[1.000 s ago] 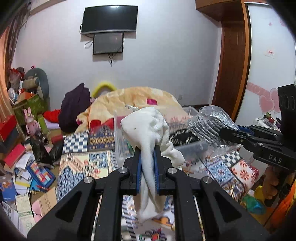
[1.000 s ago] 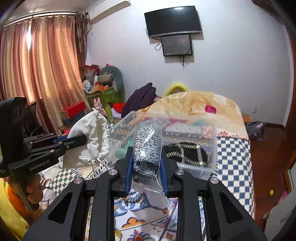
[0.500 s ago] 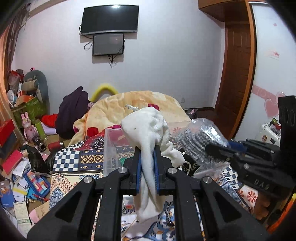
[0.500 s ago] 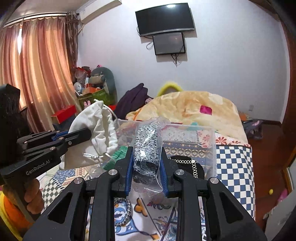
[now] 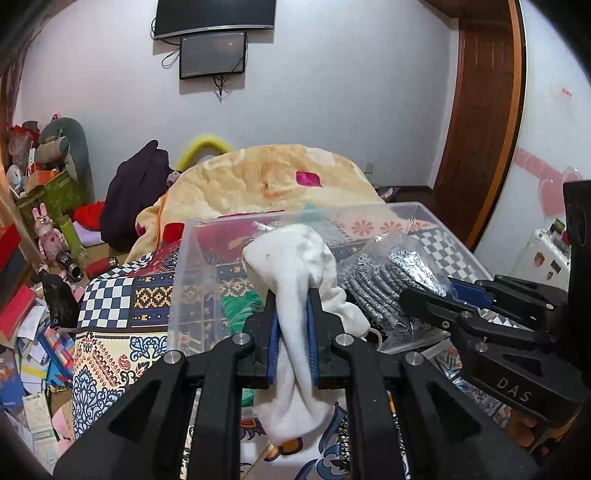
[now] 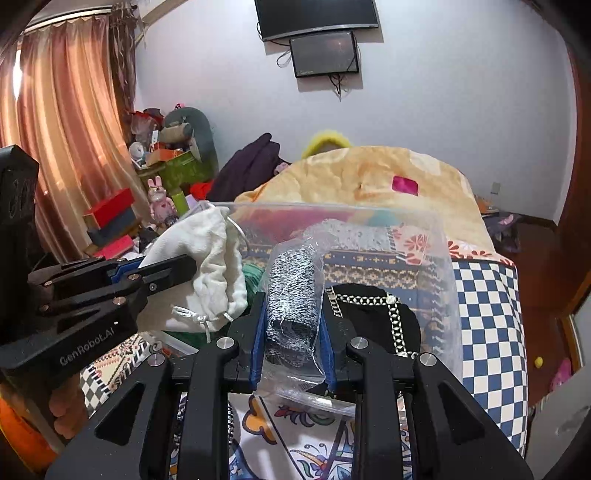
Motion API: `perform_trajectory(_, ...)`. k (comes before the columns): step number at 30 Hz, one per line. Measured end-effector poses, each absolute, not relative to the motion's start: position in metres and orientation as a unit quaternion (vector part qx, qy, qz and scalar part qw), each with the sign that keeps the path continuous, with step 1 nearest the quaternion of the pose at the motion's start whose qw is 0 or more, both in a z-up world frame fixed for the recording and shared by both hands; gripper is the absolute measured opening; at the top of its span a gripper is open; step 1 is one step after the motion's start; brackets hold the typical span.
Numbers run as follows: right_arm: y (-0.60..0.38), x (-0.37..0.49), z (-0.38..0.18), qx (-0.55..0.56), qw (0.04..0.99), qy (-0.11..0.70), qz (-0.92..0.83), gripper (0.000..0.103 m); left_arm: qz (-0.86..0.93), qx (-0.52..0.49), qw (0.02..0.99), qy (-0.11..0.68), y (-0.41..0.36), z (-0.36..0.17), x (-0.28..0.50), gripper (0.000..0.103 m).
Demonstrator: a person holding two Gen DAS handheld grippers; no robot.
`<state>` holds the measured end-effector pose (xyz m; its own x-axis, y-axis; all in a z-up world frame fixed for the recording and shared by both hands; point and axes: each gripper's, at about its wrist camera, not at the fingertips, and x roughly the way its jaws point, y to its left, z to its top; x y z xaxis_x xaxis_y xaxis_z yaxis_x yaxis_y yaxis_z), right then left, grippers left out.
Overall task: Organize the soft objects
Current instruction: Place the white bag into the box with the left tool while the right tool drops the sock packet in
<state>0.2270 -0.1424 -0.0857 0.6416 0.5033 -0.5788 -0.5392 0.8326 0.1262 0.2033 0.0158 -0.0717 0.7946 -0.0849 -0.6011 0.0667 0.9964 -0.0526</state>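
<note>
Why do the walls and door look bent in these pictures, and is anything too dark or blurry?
Both views: fisheye lenses bow the door frame and curtain and black out the corners. Left view: even light, white pouch sharp. Right view: soft glare on the plastic-bagged knit; no obvious blur.

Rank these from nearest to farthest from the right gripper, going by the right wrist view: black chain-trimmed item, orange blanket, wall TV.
1. black chain-trimmed item: inside the clear bin, just past the right gripper, slightly to its right.
2. orange blanket: heaped on the bed behind the bin.
3. wall TV: high on the back wall, farthest.
</note>
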Motion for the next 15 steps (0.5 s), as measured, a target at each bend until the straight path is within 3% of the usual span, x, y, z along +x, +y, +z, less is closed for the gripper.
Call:
perform_trajectory(3,-0.142,0.226,-0.086,-0.034,0.905,0.314,0.286,0.024,-0.043,-0.01,0.944,0.326,0.014,-0.074,0.205,0.015)
perform_trajectory(6,-0.143,0.225,-0.086,-0.04,0.904,0.319,0.282,0.027,-0.045,-0.009,0.942,0.332,0.014,-0.076,0.206,0.033)
perform_trajectory(9,-0.146,0.227,-0.086,-0.039,0.903,0.324,0.28,0.045,-0.044,-0.008,0.944,0.327,0.013,-0.073,0.201,0.052)
perform_trajectory(15,-0.156,0.214,-0.075,-0.044,0.913,0.302,0.27,0.057,-0.051,0.003,0.951,0.304,0.009,-0.058,0.182,0.062)
